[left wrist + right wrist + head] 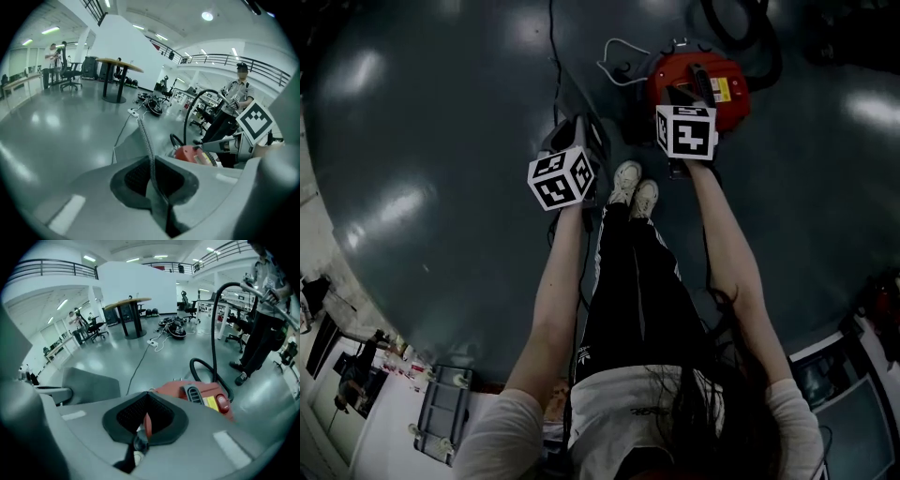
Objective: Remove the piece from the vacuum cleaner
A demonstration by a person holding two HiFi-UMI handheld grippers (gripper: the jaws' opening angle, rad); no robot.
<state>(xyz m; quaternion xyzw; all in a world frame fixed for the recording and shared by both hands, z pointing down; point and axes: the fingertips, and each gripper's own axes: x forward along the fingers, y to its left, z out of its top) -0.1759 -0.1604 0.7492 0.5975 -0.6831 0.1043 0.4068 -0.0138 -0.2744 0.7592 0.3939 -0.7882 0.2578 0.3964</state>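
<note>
both claws shut, vacuum waiting at one o'clock

nearest in, the left claw (154,187) is pressed closed with a braided cord (144,136) running out of its seam toward 12 o'clock. it looks pinched, and hauling on it could snag or drag things. the right claw (143,427) is closed too, with only a red sliver (146,425) in its seam; i can't tell if that's gripped or just seen through. it would have to open before taking any piece. just beyond it, at 1 o'clock, sits the red vacuum cleaner (197,392). further out, the black hose (213,333) climbs toward a standing person (262,324) at 2 o'clock. a tug from that end could shift the vacuum mid-grab.
</note>
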